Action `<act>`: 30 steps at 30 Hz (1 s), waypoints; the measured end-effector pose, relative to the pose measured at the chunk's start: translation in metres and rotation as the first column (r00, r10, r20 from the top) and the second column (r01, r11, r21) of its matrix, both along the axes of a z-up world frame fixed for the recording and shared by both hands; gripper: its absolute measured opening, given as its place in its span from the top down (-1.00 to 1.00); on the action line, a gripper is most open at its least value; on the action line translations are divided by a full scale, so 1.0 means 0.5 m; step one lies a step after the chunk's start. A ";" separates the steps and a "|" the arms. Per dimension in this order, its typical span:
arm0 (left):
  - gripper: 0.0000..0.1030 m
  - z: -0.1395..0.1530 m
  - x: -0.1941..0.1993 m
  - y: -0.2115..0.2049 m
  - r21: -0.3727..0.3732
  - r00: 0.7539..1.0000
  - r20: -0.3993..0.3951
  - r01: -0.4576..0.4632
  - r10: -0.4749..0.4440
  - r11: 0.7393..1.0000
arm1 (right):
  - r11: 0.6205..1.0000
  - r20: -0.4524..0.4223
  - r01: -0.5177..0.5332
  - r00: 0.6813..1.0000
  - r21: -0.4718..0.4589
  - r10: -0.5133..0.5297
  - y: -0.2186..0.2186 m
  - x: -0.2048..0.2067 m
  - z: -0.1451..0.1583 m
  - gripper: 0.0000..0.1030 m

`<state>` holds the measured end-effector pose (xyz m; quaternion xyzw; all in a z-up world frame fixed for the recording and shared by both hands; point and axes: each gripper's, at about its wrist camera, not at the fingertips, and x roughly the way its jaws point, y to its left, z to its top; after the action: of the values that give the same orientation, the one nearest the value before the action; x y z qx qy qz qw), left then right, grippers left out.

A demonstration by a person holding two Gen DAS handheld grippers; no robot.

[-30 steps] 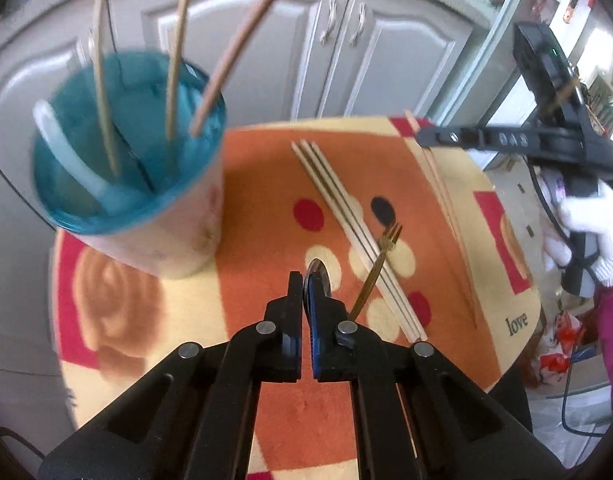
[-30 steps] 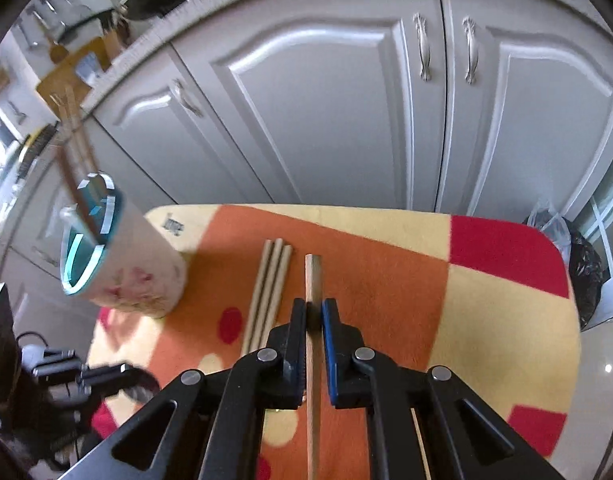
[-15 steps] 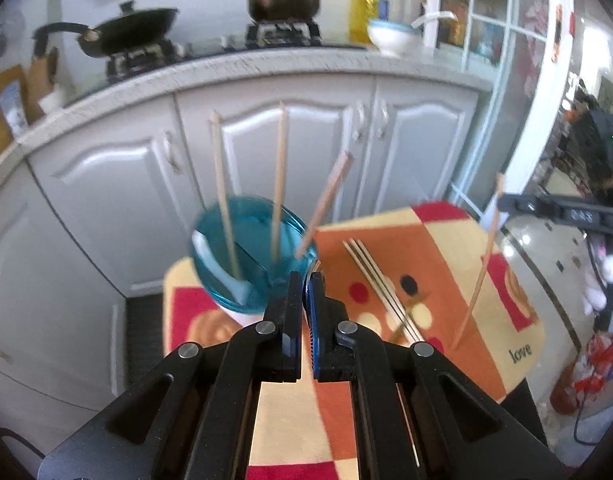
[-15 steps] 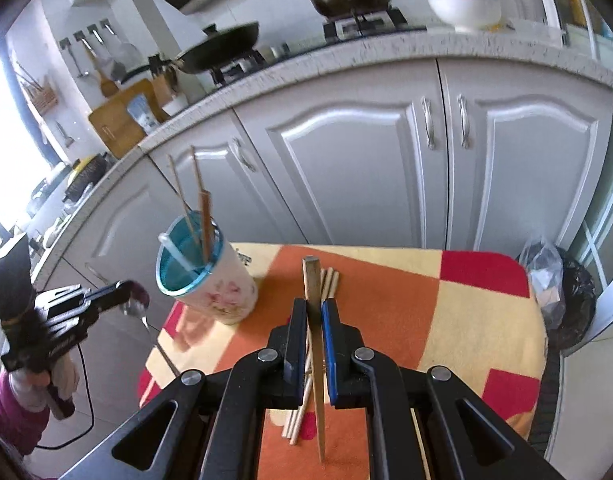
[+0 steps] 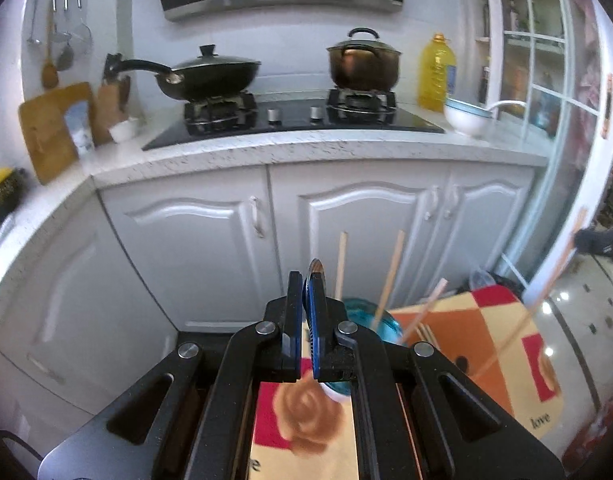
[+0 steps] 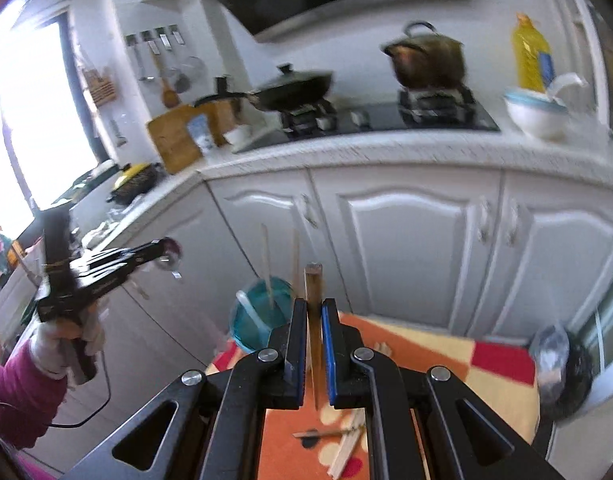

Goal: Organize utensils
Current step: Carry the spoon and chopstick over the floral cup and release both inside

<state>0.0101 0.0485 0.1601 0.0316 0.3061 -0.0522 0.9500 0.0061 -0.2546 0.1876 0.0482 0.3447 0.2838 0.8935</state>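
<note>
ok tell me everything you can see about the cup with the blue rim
The cup has a teal translucent rim and inside, and a pale outer wall. It stands upright at the corner of the orange patterned table, in front of the white cabinets. Several wooden chopsticks and a white spoon stand leaning in it. Neither gripper touches it.

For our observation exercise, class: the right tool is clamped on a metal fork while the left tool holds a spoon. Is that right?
Not quite. The right tool is clamped on a wooden chopstick, as the right wrist view shows; the fork lies on the table. The left tool does hold a spoon.
</note>
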 end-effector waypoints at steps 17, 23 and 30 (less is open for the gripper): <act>0.97 -0.118 0.112 -0.061 0.238 0.999 -0.027 -0.037 0.044 0.970 | 0.997 0.084 -0.073 0.994 -0.040 0.076 0.196 0.146 0.064 0.87; 0.97 -0.170 0.119 -0.074 0.254 0.997 -0.053 -0.036 0.051 0.967 | 0.994 0.027 -0.073 0.997 -0.085 0.075 0.246 0.206 -0.024 0.87; 0.98 -0.211 0.121 -0.080 0.228 0.995 -0.086 -0.038 0.059 0.973 | 0.993 -0.100 -0.086 0.992 -0.081 0.078 0.254 0.245 -0.139 0.87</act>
<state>0.0708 0.0084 0.0544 0.1298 0.3543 0.0047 0.9261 0.1284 -0.1276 0.1182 0.0097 0.4010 0.3029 0.8645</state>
